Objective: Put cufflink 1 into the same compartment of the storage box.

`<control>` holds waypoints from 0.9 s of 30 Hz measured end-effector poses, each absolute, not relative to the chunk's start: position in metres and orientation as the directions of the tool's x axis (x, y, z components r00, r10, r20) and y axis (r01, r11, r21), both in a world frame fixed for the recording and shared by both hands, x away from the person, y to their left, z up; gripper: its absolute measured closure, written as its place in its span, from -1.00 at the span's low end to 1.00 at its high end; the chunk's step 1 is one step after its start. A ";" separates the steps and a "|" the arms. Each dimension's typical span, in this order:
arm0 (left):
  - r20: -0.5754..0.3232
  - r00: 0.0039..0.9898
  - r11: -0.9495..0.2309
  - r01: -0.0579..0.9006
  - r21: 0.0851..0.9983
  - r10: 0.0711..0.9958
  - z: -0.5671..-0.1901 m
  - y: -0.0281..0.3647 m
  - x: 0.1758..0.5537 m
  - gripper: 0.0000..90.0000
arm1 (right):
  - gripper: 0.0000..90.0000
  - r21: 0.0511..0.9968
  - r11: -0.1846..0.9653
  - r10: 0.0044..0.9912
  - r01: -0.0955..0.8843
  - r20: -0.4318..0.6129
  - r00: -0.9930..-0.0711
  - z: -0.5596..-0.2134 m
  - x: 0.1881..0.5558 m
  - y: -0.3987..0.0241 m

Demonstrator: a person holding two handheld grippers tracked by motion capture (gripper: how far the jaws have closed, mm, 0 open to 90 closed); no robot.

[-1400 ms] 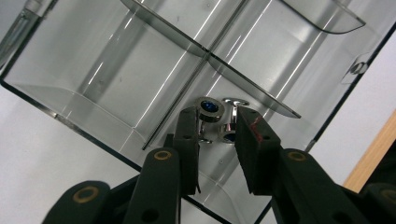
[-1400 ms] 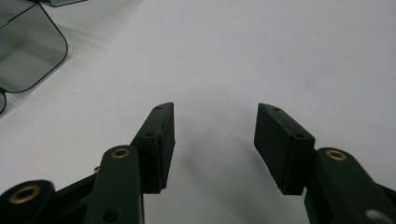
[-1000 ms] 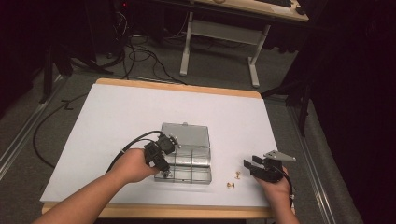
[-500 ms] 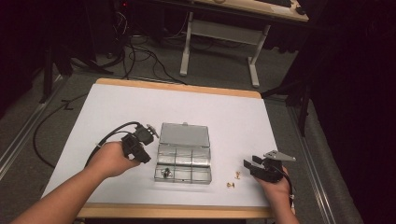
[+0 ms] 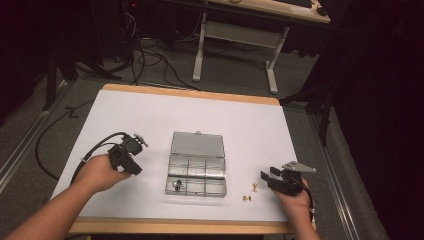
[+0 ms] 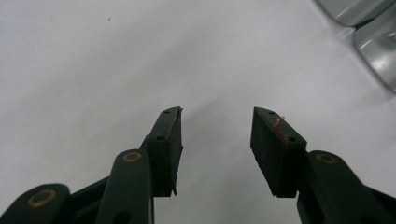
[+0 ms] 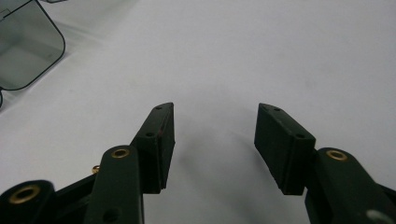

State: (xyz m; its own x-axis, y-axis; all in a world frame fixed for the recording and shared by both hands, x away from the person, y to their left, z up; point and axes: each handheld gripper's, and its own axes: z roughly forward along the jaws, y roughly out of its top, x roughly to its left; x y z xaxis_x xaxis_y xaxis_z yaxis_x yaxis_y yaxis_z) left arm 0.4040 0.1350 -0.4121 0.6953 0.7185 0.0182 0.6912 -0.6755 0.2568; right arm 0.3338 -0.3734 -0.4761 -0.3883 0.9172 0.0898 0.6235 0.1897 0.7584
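Leftward since a second ago: my left gripper [image 5: 131, 159] has drawn off the compartment box [image 5: 196, 170] toward nine o'clock, its jaws just opening, nothing between them. White table [image 5: 150, 115] bare around it. Box sits centre, lid laid back at twelve, a small dark part [image 5: 177, 186] in its near-left cell. Right gripper [image 5: 274, 178] waits open and empty at four o'clock. Two brass screws [image 5: 251, 192] lie between it and the box. I judge one drop done; next, pinching a screw squarely.
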 end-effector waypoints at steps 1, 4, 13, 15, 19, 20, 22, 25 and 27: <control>0.020 0.690 -0.670 0.695 0.259 0.723 -0.414 0.137 0.404 0.19 | 0.08 0.757 0.191 0.917 0.625 0.089 -0.388 -0.476 0.334 -0.374; 0.018 0.685 -0.665 0.701 0.256 0.728 -0.416 0.141 0.405 0.18 | 0.08 0.759 0.190 0.917 0.623 0.089 -0.388 -0.476 0.334 -0.374; -0.002 0.668 -0.634 0.707 0.314 0.744 -0.432 0.151 0.402 0.20 | 0.08 0.755 0.191 0.918 0.627 0.088 -0.386 -0.476 0.334 -0.373; -0.007 0.660 -0.615 0.704 0.355 0.751 -0.436 0.155 0.400 0.19 | 0.08 0.755 0.194 0.918 0.626 0.086 -0.388 -0.476 0.334 -0.374; -0.011 0.643 -0.581 0.698 0.420 0.765 -0.445 0.159 0.397 0.14 | 0.08 0.753 0.198 0.918 0.627 0.083 -0.389 -0.476 0.334 -0.374; -0.004 0.641 -0.575 0.691 0.438 0.767 -0.446 0.160 0.396 0.13 | 0.08 0.753 0.198 0.918 0.628 0.082 -0.388 -0.476 0.334 -0.374; 0.009 0.636 -0.563 0.677 0.473 0.772 -0.448 0.161 0.393 0.13 | 0.08 0.754 0.198 0.919 0.626 0.079 -0.386 -0.476 0.334 -0.373; 0.023 0.626 -0.539 0.651 0.534 0.779 -0.451 0.164 0.391 0.11 | 0.07 0.754 0.200 0.921 0.626 0.073 -0.383 -0.476 0.334 -0.372; 0.023 0.618 -0.520 0.640 0.566 0.786 -0.452 0.166 0.389 0.11 | 0.07 0.757 0.194 0.922 0.624 0.076 -0.379 -0.476 0.334 -0.373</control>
